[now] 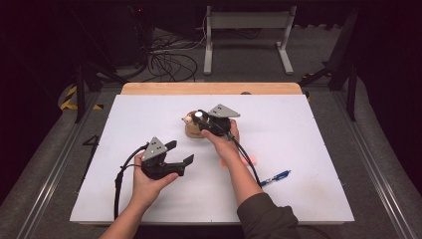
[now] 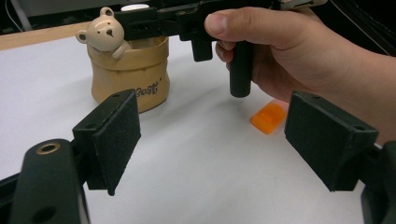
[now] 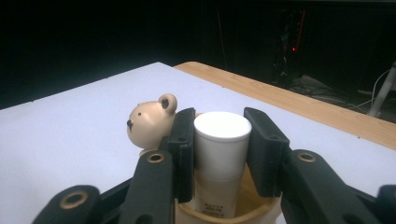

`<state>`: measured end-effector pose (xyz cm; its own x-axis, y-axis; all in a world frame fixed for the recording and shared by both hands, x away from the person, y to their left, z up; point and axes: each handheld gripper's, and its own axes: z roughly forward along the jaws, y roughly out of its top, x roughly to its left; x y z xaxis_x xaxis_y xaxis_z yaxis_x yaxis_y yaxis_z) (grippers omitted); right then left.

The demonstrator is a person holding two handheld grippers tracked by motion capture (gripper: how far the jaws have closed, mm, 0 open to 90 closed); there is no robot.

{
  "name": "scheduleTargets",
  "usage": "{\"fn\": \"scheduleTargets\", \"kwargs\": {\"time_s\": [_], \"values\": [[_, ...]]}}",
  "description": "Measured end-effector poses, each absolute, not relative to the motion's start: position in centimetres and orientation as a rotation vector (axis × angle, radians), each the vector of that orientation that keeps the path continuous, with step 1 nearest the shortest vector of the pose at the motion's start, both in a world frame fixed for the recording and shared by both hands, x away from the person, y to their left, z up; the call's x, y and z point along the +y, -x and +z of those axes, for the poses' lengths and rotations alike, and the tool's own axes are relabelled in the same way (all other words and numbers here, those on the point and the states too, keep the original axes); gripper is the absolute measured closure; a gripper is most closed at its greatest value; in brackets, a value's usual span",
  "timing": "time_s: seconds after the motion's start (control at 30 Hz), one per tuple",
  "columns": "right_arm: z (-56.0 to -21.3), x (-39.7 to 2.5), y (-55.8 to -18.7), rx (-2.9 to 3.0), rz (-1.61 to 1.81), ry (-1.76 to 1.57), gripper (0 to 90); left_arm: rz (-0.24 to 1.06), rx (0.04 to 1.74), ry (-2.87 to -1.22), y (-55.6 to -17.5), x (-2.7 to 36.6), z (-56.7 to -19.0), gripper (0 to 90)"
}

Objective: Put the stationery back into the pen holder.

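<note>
Now, tube: white tube [image 3: 222,154] stands upright in the bear pot [image 2: 130,70], mid-bench.
Right tool [image 3: 219,154]: clenched on the tube, reaching from above.
Left tool [image 2: 212,140]: released, jaws wide, hovering near the pot.
Room: bare bench [image 1: 298,124] all round; orange piece [image 2: 268,117] and pen [image 1: 275,177] lie apart.

The right claw [image 1: 199,118] sits over the bear pot [image 1: 193,126]; the left claw [image 1: 180,152] hangs near it, jaws apart.

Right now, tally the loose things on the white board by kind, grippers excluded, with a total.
Bear-shaped holder: 1
White tube, held in the right gripper over the holder: 1
Blue pen: 1
Small orange block: 1
Total: 4
</note>
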<state>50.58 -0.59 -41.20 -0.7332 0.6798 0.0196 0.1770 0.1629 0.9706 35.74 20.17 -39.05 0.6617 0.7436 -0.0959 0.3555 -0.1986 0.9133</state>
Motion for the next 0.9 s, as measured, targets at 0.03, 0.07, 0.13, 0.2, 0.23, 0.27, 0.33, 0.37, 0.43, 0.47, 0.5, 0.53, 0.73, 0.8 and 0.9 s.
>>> {"fn": "scheduleTargets", "kwargs": {"time_s": [0.03,0.07,0.13,0.2,0.23,0.27,0.33,0.37,0.43,0.47,0.5,0.53,0.73,0.8,0.9], "values": [[-41.2,-0.6,-50.6,2.023,1.596,-0.812,66.4,0.451,0.878,-1.803,-35.7,20.2,-39.1,19.2],[-41.3,-0.6,-50.6,2.024,1.598,-0.812,66.4,0.45,0.879,-1.803,-35.7,20.2,-39.1,19.2],[-41.3,-0.7,-50.6,2.028,1.597,-0.812,66.4,0.446,0.88,-1.803,-35.7,20.1,-39.1,19.2],[-41.3,-0.8,-50.5,2.029,1.596,-0.814,66.2,0.445,0.88,-1.801,-35.7,20.1,-39.1,19.2],[-41.4,-0.8,-50.5,2.031,1.594,-0.813,66.1,0.445,0.88,-1.8,-35.7,20.1,-39.1,19.2],[-41.4,-0.8,-50.5,2.031,1.595,-0.816,66.0,0.445,0.88,-1.8,-35.7,20.1,-39.1,19.2],[-41.4,-0.8,-50.5,2.03,1.599,-0.815,65.7,0.449,0.881,-1.804,-35.7,20.1,-39.1,19.2],[-41.4,-0.9,-50.5,2.03,1.6,-0.817,65.3,0.448,0.88,-1.802,-35.7,20.1,-39.1,19.2],[-41.4,-0.9,-50.5,2.03,1.601,-0.815,63.5,0.443,0.88,-1.8,-35.8,20.1,-39.2,19.2],[-41.4,-0.9,-50.5,2.031,1.601,-0.815,62.7,0.447,0.877,-1.802,-35.8,20.1,-39.2,19.2],[-41.4,-1.0,-50.5,2.032,1.599,-0.814,61.7,0.45,0.872,-1.804,-35.8,20.1,-39.2,19.2],[-41.4,-1.0,-50.4,2.031,1.598,-0.814,60.5,0.447,0.871,-1.805,-35.8,20.1,-39.2,19.3],[-41.1,-1.4,-50.4,2.018,1.608,-0.818,50.7,0.435,0.857,-1.791,-35.7,20.0,-39.1,19.2],[-41.0,-1.7,-50.3,2.007,1.619,-0.826,48.2,0.433,0.854,-1.789,-35.7,20.0,-39.1,19.2],[-40.8,-2.2,-50.1,1.992,1.634,-0.828,43.0,0.429,0.839,-1.793,-35.7,20.0,-39.2,19.1]]}}
